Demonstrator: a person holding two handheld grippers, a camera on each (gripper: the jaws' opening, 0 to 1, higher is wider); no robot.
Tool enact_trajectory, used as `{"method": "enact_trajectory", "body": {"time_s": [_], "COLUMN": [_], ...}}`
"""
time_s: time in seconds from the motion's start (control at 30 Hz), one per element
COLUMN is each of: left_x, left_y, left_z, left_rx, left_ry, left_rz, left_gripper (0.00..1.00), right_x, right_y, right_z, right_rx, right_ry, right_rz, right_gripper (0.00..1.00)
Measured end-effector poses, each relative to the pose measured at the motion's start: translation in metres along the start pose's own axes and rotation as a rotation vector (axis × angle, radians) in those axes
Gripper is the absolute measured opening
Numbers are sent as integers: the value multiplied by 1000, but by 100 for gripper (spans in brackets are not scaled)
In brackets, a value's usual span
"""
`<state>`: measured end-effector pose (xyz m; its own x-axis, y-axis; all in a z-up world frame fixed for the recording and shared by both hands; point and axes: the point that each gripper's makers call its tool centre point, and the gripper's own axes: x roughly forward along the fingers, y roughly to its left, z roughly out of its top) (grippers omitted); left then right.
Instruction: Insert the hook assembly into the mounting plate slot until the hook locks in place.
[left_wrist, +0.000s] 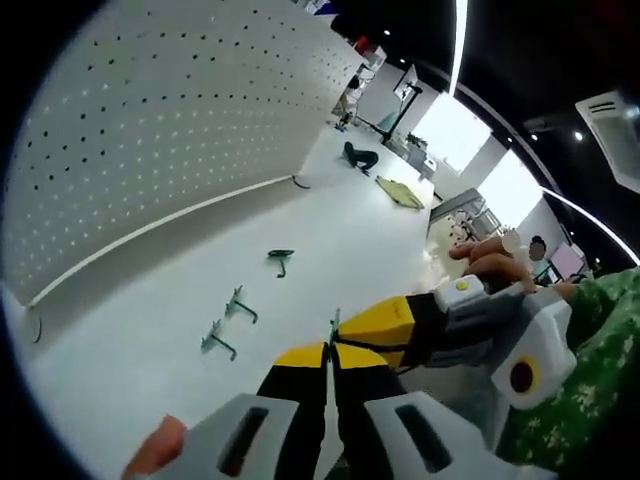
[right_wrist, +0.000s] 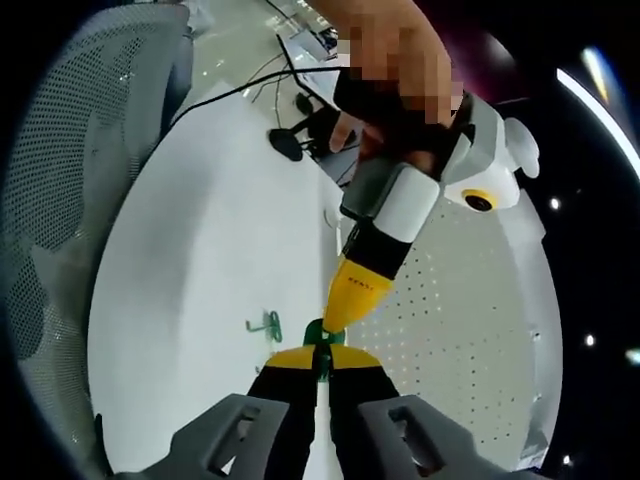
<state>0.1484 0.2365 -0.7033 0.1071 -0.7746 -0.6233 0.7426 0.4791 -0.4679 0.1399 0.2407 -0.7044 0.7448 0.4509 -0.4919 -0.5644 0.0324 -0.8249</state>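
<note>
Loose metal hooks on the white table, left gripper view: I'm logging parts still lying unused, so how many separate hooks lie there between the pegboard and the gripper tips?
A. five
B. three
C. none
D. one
B: three small dark metal hooks lie apart on the white table, one dark hook nearest the white perforated pegboard, two grey hooks closer in.

Matt white perforated board (left_wrist: 150, 130) over smooth white table (left_wrist: 330, 220). Grey metal hooks (left_wrist: 240, 305); mesh-fabric chair (right_wrist: 70, 170).
</note>
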Motion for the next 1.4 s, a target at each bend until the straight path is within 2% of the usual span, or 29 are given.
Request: {"method": "enact_trajectory", "body": {"time_s": [0.13, 0.37, 0.5, 0.8, 0.93, 1.03, 1.13, 1.27, 1.4], "left_x": [1, 0, -3, -10, -14, -17, -21, -24, -26], "left_y": [1, 2, 6, 8, 7, 7, 6, 6, 5], "left_z": [-1, 3, 8, 13, 20, 21, 24, 28, 30], "left_rx": [26, 54, 76, 155, 213, 245, 269, 300, 304], "left_ry": [11, -23, -51, -99, -162, -188, -227, -279, -315], "left_rz": [8, -1, 20, 30, 24, 29, 27, 37, 43], "left_gripper": [2, 3, 13, 19, 19, 19, 18, 16, 15], "right_x": [1, 2, 3, 3, 1, -1, -1, -2, -5], "right_y": [1, -3, -4, -9, -15, -20, -24, -30, -37], "right_z": [0, -2, -2, -4, -5, -8, -11, -14, -16], "right_rx": [1, 8, 7, 34, 83, 133, 225, 292, 420], "right_ry": [-2, 1, 1, 4, 0, 0, -5, -9, -22], "right_rz": [4, -6, -7, -18, -34, -46, -59, -75, -97], "right_gripper": [1, 1, 1, 1, 1, 1, 1, 1, 1]}}
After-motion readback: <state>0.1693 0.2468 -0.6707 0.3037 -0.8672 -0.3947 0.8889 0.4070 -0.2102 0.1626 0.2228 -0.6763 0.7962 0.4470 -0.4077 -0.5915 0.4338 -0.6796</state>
